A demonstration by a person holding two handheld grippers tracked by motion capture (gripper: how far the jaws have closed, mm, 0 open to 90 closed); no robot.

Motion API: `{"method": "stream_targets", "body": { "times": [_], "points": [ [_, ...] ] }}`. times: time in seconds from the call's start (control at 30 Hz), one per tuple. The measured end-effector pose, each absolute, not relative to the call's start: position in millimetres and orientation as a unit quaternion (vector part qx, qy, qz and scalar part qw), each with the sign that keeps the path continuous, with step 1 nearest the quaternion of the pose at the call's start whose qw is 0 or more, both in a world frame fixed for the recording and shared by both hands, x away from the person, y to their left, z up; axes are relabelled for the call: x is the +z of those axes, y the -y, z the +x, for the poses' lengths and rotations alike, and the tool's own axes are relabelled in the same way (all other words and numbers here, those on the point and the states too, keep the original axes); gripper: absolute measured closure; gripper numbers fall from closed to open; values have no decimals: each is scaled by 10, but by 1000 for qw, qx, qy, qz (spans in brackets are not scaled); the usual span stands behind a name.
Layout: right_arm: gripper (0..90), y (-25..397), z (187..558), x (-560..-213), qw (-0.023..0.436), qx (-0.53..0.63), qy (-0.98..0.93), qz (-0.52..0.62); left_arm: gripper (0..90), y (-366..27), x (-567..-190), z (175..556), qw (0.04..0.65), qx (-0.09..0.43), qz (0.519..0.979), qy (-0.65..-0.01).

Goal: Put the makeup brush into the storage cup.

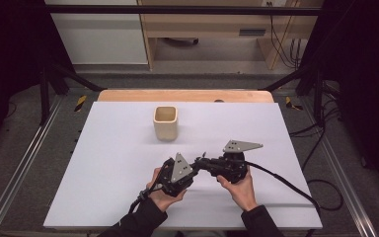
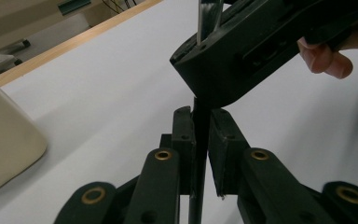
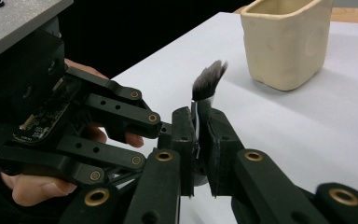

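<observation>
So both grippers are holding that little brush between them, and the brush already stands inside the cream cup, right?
Not quite. Both the left gripper and the right gripper do clamp the brush, but it is not in the cream cup. The high view shows the cup standing apart, farther up the table, with the brush held in front of it.

White tabletop sheet [image 1: 113,182] spans centre of high view, wider toward bottom edge. Light wooden table edge [image 1: 128,95] shows along its far side, upper centre. Cream square-mouthed cup [image 1: 165,122] stands upright on sheet, upper centre, well apart from all edges.
</observation>
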State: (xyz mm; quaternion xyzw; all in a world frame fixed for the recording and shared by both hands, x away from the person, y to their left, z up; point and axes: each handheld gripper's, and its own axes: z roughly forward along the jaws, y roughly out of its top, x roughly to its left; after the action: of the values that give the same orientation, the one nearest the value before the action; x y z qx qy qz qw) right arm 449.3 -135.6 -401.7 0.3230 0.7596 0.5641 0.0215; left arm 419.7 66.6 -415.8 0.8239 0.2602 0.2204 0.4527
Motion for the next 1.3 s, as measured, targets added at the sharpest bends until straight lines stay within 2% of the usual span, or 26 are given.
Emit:
{"method": "stream_targets", "body": {
  "times": [0.23, 0.37, 0.4, 0.63, 0.87, 1.03, 1.3],
  "points": [
    [837, 1343, 4492, -4029, 18, 565, -759, 322, 829, -685, -4169, 4189, 453, 222, 824, -258],
    [807, 1335, 4485, -4026, 26, 567, -759, 319, 830, -693, -4167, 4187, 453, 224, 823, -259],
    [760, 1343, 4483, -4017, 32, 569, -756, 321, 830, -712, -4170, 4190, 453, 225, 822, -261],
    [675, 1389, 4462, -3970, 44, 570, -756, 317, 830, -822, -4154, 4231, 457, 225, 814, -279],
    [572, 1501, 4459, -3941, 84, 563, -755, 325, 830, -1001, -4099, 4253, 468, 220, 804, -294],
    [440, 1683, 4471, -3929, 125, 560, -738, 355, 829, -1151, -4049, 4291, 478, 220, 793, -306],
    [338, 1800, 4482, -3946, 159, 539, -740, 369, 830, -1324, -3973, 4332, 488, 222, 782, -318]
  ]
}}
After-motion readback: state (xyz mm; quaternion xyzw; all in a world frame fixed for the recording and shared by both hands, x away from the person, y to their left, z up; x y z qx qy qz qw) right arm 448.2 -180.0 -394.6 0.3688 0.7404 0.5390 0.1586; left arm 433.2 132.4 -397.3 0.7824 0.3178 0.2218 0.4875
